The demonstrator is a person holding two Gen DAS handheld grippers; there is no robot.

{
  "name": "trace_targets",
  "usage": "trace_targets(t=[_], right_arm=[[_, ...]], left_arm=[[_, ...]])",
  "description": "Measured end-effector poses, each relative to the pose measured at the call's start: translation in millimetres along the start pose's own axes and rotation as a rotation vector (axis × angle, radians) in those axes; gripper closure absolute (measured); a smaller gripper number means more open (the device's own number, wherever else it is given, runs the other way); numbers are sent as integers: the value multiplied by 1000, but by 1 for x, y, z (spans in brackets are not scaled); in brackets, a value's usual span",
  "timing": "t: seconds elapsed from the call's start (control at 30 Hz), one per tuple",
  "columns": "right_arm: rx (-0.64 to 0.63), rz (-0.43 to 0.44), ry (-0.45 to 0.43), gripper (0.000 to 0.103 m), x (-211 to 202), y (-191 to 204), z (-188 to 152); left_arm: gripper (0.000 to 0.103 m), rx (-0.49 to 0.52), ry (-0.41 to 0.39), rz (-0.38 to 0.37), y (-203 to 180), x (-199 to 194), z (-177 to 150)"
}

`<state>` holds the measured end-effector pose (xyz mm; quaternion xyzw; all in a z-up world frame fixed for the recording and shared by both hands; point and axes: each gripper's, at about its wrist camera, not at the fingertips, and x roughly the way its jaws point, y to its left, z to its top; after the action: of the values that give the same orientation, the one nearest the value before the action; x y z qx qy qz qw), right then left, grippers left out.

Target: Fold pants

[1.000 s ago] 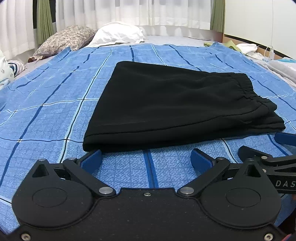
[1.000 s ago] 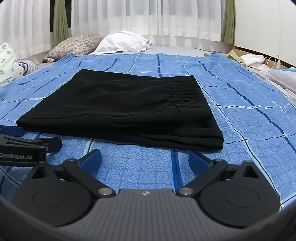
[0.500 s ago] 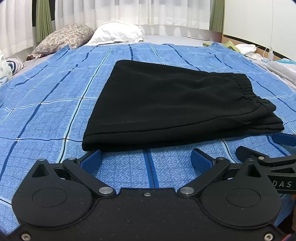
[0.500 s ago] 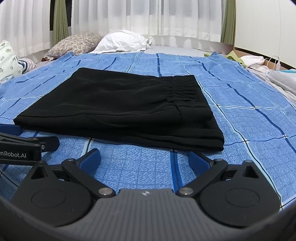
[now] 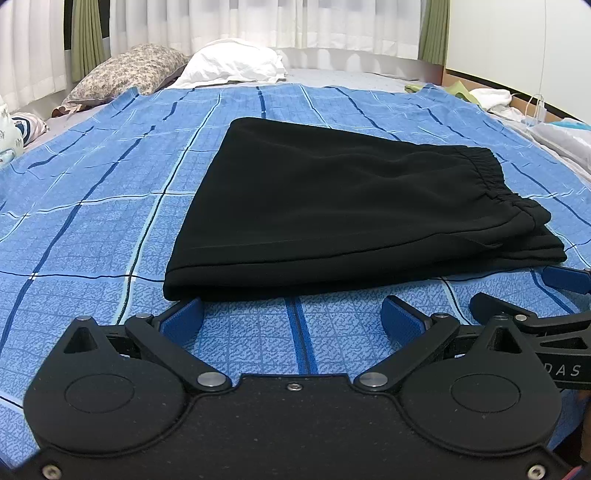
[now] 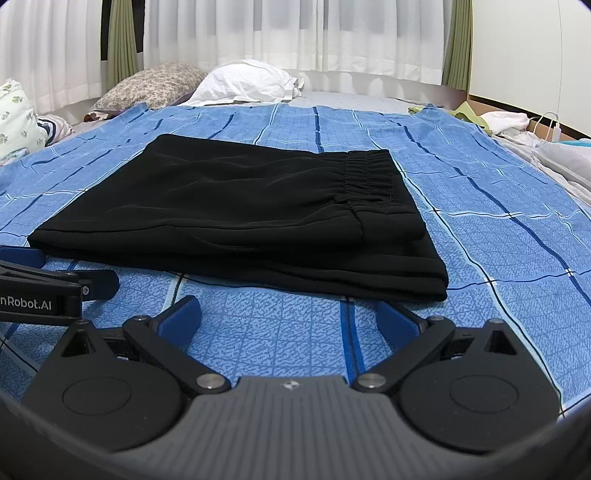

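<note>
Left wrist view: black pants [image 5: 354, 206] folded flat on blue plaid bedspread [image 5: 92, 229], waistband to the right | left gripper [image 5: 291, 314] jaws spread wide, empty, just short of the near fold | right gripper [image 6: 288, 317] jaws likewise apart, holding nothing | 2 pillows [image 6: 207, 83] at bed's head

A white pillow [image 5: 232, 64] and floral pillow [image 5: 129, 72] top the blue bedspread [image 5: 92, 221].

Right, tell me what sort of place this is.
Most likely a bedroom: black pants lie folded on a bed with a blue checked bedspread, pillows at its head and white curtains behind.
</note>
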<state>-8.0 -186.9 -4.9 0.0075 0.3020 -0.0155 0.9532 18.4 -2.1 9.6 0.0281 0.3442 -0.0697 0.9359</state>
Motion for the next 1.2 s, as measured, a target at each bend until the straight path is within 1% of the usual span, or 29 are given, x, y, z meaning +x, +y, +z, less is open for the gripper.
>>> trace_targets(t=[1.2], right_arm=[[-5,3,-2,0,0,1,1]], left_arm=[[0,6,10,-10,2,1,0]])
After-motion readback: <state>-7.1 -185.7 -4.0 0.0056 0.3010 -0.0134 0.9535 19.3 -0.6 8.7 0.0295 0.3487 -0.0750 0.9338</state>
